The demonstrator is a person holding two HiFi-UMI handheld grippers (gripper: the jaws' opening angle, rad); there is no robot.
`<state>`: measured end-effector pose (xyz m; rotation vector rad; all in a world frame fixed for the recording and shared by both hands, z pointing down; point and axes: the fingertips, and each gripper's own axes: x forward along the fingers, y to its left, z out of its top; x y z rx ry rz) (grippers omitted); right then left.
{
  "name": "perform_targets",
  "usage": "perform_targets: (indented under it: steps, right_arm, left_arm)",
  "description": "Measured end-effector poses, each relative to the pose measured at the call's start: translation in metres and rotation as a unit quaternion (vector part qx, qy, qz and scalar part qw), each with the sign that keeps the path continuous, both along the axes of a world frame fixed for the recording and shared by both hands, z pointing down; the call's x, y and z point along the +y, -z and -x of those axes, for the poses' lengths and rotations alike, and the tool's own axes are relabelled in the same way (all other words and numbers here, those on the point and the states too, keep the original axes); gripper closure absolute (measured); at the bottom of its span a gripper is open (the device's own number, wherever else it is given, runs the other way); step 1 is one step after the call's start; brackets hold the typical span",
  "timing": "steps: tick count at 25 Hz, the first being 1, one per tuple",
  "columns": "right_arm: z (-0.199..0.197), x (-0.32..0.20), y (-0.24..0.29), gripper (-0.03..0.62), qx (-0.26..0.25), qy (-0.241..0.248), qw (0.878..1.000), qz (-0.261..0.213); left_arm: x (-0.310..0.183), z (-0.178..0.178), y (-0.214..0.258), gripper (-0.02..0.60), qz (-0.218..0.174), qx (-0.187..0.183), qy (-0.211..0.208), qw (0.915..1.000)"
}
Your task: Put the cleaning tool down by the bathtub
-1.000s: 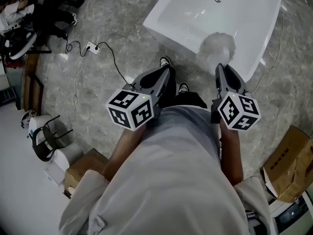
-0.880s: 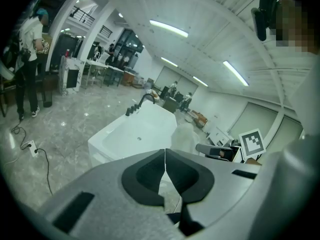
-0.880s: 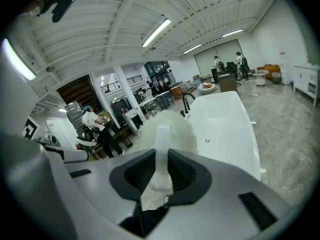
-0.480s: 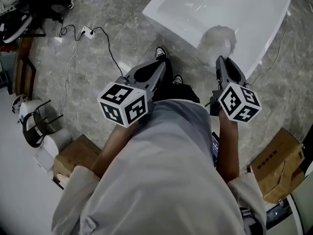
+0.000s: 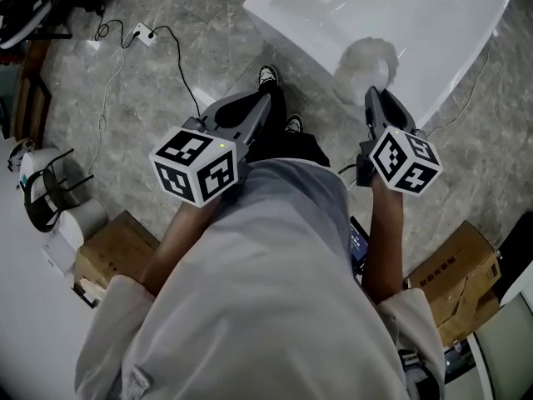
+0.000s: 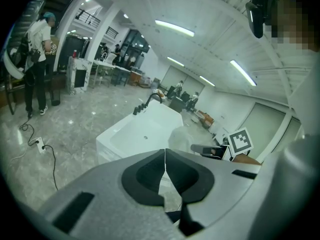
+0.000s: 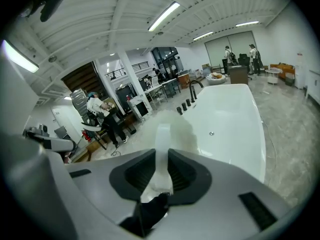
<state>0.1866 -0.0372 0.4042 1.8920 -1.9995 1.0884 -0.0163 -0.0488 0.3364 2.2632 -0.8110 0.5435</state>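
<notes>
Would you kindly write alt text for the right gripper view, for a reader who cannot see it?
The right gripper is shut on the white handle of a cleaning tool, whose fluffy pale head shows against the edge of a white bathtub. Beyond, people stand on a grey floor.

The place is a large open hall used as a workspace, not a home bathroom. A freestanding white bathtub [image 5: 441, 32] stands unplumbed on a grey marble-look floor [image 5: 166, 90]. Cardboard boxes [image 5: 112, 252] and a power strip [image 5: 139, 33] with a trailing cable lie near it. Long strip lights [image 6: 174, 28] cross the white ceiling. Farther off, people [image 6: 37, 59] stand near tables [image 6: 112, 68] loaded with equipment.
</notes>
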Motion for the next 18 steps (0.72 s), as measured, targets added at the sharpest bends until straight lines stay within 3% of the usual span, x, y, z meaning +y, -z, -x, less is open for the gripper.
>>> perform_targets:
  steps: [18]
  right_arm:
    - [0.011,-0.007,-0.044,0.525,0.026,0.070,0.996,0.053]
  left_arm:
    - [-0.008,0.011,-0.005,0.572,0.013,0.002,0.013,0.9998]
